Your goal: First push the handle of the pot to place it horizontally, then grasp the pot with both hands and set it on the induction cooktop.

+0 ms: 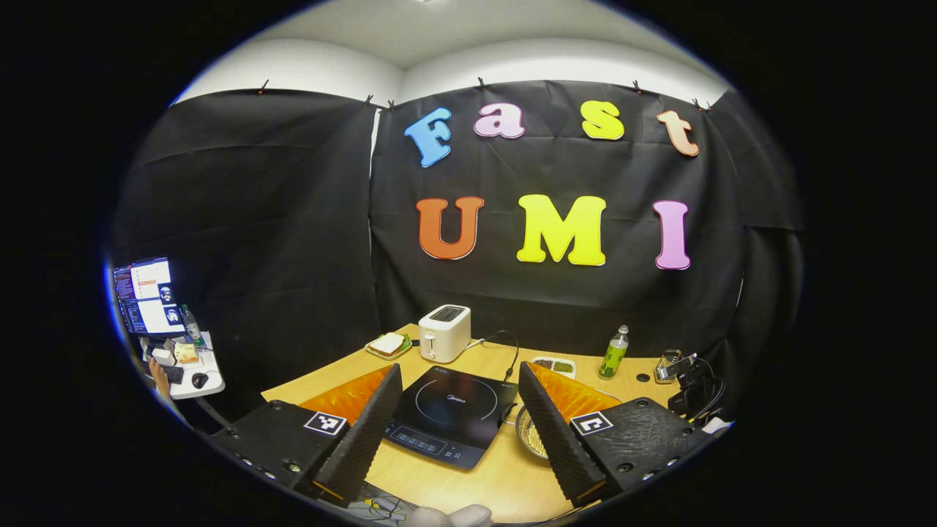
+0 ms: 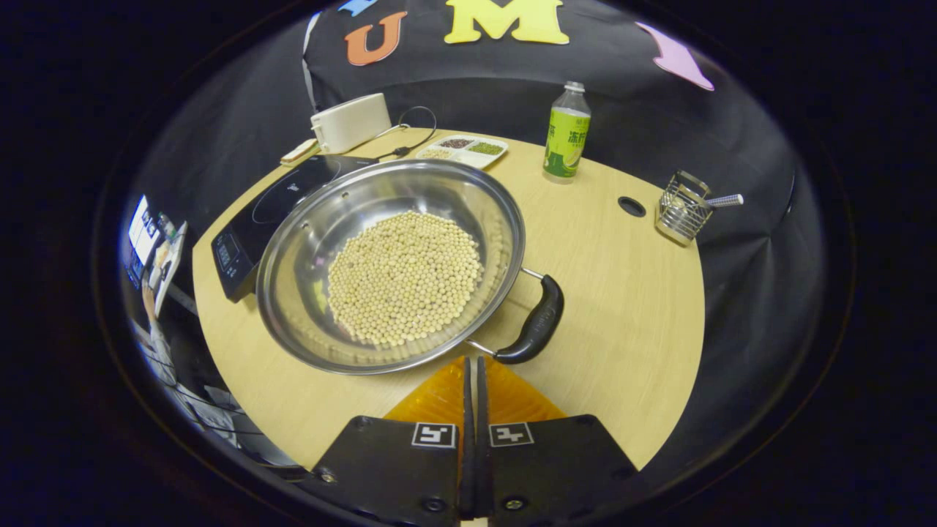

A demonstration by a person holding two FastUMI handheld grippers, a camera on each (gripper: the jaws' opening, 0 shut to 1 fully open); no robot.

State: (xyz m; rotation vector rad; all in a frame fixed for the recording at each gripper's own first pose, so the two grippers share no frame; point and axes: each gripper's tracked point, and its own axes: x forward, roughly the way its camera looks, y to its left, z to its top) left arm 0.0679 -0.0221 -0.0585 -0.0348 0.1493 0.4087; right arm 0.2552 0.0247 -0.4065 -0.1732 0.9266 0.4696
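A steel pot (image 2: 410, 183) holding pale beans (image 2: 404, 277) rests on the wooden table (image 2: 622, 307). Its dark side handle (image 2: 538, 326) points toward the near right. My right gripper (image 2: 472, 360) is shut with nothing between its fingers; its tips sit just short of the pot's rim, beside the handle's near end. The black induction cooktop (image 2: 256, 219) lies left of the pot, partly under its rim. In the left gripper view the cooktop (image 1: 446, 413) shows between the spread fingers of my open left gripper (image 1: 460, 377), and an edge of the pot (image 1: 528, 435) peeks out past the right finger.
A white toaster (image 1: 444, 331) with its cord stands behind the cooktop, next to a plate of toast (image 1: 388, 344). A divided dish (image 2: 463, 148), a green bottle (image 2: 566, 132) and a wire holder (image 2: 684, 206) sit along the table's back. A side desk with a screen (image 1: 146, 296) stands at the left.
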